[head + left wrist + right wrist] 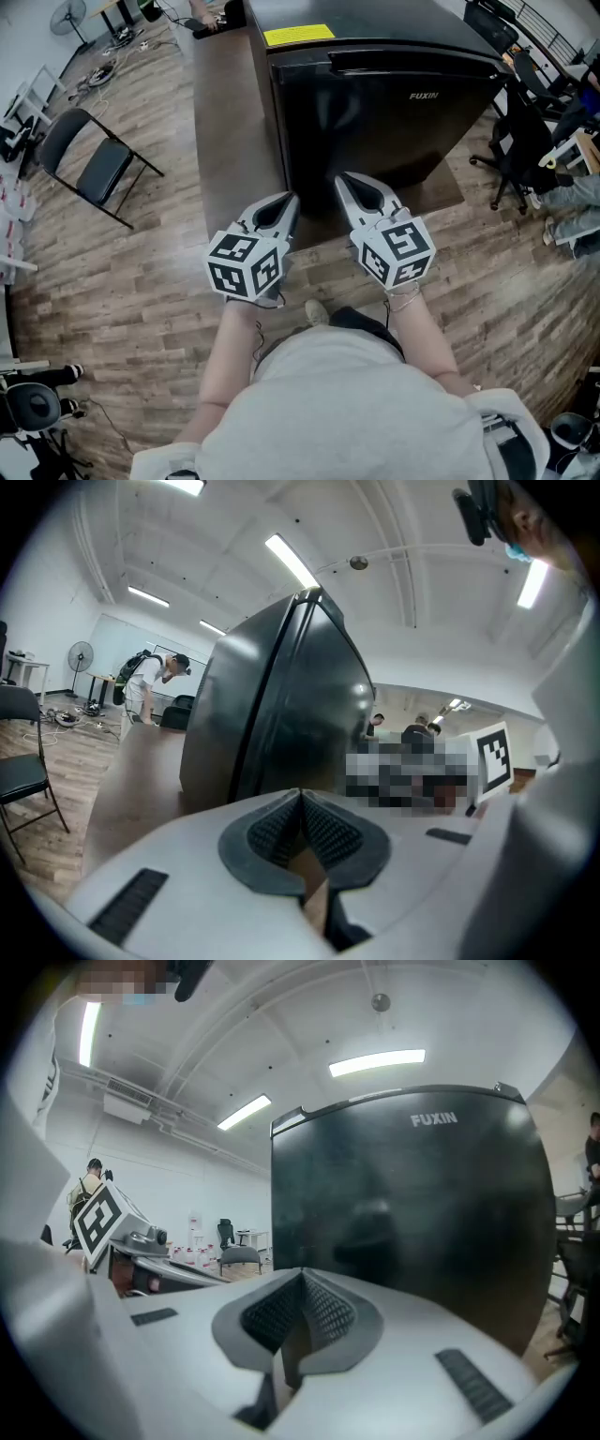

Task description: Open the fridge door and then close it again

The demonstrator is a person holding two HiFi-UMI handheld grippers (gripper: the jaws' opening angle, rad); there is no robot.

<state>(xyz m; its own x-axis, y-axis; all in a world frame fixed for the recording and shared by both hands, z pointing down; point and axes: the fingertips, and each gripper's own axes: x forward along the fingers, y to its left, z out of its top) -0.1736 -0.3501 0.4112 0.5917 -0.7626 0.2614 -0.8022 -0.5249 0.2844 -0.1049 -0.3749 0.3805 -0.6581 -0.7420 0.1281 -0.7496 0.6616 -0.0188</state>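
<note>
Both the left gripper [289, 199] and right gripper [343, 180] are pressed together, empty; the fridge [375, 94] stands closed just ahead. With tips together, we may slip off its front edge when pulling.

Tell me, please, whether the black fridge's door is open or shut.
Shut: the fridge door sits flush in the head view, with no gap and no interior showing.

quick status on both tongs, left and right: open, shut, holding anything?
Left tongs: closed, holding nothing.
Right tongs: closed, holding nothing.
</note>
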